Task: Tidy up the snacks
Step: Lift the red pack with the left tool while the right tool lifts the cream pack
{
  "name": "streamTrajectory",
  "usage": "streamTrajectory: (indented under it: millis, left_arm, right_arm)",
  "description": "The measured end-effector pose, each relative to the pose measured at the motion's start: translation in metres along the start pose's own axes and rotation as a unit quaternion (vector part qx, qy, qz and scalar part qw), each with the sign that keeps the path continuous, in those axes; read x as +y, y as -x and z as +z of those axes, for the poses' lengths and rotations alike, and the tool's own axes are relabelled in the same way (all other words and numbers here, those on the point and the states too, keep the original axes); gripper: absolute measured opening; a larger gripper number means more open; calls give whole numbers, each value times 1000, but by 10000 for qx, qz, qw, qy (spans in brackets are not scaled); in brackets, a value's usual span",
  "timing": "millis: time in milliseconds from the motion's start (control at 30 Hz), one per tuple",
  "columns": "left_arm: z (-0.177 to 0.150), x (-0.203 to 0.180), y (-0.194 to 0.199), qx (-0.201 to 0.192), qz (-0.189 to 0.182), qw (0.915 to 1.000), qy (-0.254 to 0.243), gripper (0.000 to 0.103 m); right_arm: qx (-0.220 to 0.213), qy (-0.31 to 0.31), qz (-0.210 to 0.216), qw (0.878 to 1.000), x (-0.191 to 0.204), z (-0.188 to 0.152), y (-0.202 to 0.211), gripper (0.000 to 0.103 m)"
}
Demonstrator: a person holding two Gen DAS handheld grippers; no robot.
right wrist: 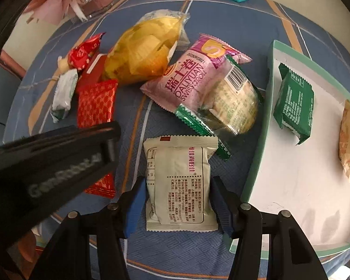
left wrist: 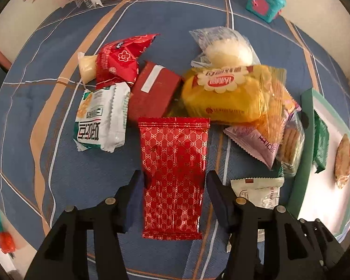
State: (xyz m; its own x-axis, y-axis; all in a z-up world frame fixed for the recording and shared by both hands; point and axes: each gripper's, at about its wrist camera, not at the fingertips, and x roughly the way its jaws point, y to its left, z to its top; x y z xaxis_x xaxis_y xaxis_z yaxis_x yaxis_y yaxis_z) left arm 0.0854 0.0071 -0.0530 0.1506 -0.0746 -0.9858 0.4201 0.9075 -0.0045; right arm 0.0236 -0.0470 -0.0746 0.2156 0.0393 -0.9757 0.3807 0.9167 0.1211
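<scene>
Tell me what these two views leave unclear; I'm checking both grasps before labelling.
- Left gripper: whether its pads press the red patterned packet can't be told.
- Right gripper: contact with the cream packet likewise.
- Right view: the left gripper's body hides the red packet's middle.
- Tray: the image edge crops its right side.
</scene>
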Motion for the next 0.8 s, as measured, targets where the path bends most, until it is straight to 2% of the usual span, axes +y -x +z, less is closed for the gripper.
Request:
streamTrajectory:
  millis: [167,300,533,633,733,800]
  left_arm:
    - [-2,1,-12,159,-13,9998,114,57]
    - [-2,2,-10,93,-8,9998,148,48]
    - [-5,8,-5,61,-12,9997,220,47]
    - [-7,12,0,65,-26,9996,258,47]
    - [-7,14,-1,64,-211,9992,332,46]
    - [-7,16,4,25,-331,9987,388,46]
  right_arm:
    - [-63,250,-248,9994,17,-6,-5,60]
    - [-94,285,-256,9992,20,-9,-6,60]
    - [-190,377,-297,9987,19,-9,-5,59]
    - [-176,394,-301,9986,17,-6,-8,55]
    - [-150,278,-159,9994,11,-8,-1,54]
    - [-126,112,79,9998,5,-7,2,54]
